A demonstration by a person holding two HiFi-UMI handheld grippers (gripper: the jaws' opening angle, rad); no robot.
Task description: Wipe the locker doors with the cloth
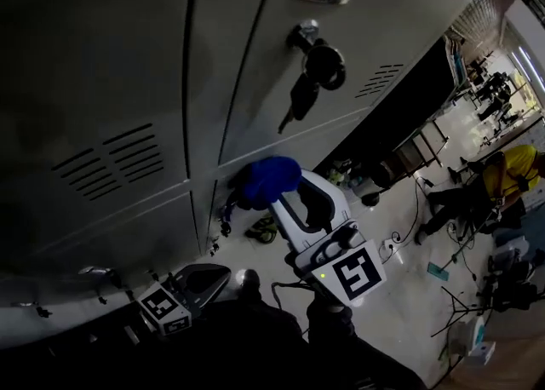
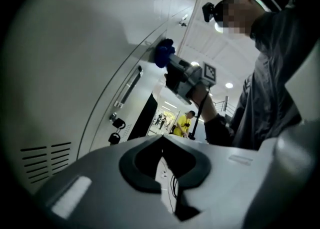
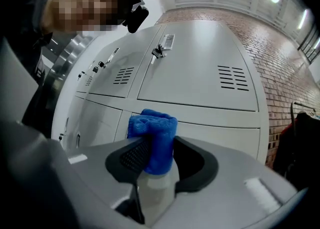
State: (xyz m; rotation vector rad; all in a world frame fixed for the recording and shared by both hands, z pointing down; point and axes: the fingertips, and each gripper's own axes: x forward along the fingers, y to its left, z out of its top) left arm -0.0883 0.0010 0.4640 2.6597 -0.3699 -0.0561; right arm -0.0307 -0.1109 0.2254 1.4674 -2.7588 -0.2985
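Cloth (image 1: 271, 180) clenched in right gripper (image 3: 156, 145), at locker door (image 1: 111, 65), 6 o'clock of lock (image 1: 304, 35). Left gripper (image 2: 161, 143) closed, empty. Wiping seemingly underway; next stroke needs steady pressure.

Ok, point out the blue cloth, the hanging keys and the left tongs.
blue cloth (image 3: 155, 135), right gripper view, its folded middle.
hanging keys (image 1: 324, 65), head view, the dark fob.
left tongs (image 2: 162, 138), left gripper view, where tips meet.

Fluffy blue cloth (image 3: 152, 140), matt metal locker doors (image 3: 195, 78)
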